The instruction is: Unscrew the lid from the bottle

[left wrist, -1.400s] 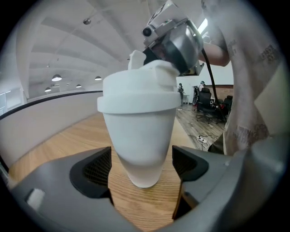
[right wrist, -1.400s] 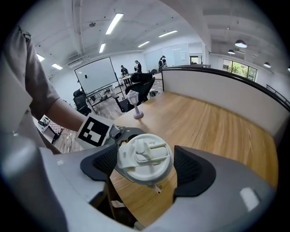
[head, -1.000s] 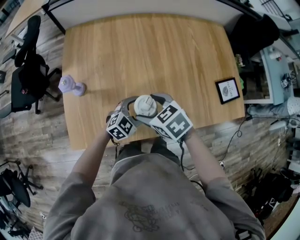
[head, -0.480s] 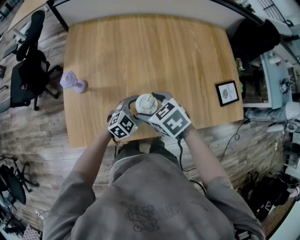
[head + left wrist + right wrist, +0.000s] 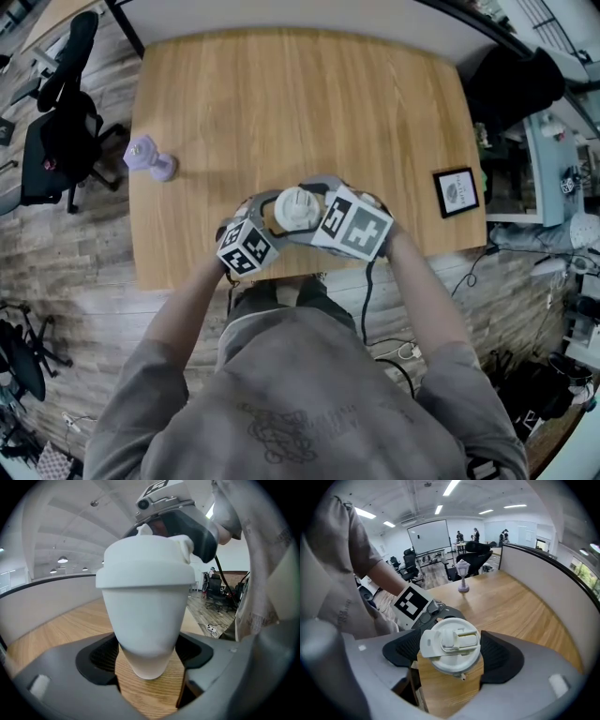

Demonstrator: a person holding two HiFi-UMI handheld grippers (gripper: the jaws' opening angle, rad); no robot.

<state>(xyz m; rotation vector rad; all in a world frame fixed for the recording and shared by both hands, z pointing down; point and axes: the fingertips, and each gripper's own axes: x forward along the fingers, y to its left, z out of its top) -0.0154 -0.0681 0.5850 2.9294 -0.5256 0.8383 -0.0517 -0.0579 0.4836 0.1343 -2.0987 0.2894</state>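
A white bottle (image 5: 145,625) with a white flip-top lid (image 5: 293,208) is held over the near edge of the wooden table (image 5: 281,94). My left gripper (image 5: 279,219) comes in from the left, and its jaws are shut on the bottle's tapering body (image 5: 147,660). From the right and above, my right gripper (image 5: 304,201) has the lid (image 5: 451,644) between its dark pads (image 5: 405,651), closed on the rim. Whether the bottle's base rests on the wood I cannot tell.
A small purple goblet-shaped object (image 5: 148,157) stands near the table's left edge, also visible in the right gripper view (image 5: 463,581). A black-framed picture (image 5: 456,191) lies at the right edge. A black office chair (image 5: 66,112) is on the floor at left.
The right gripper has rolled around the lid, its marker cube turning and the forearm swinging out to the right. The left gripper and the bottle have stayed put.
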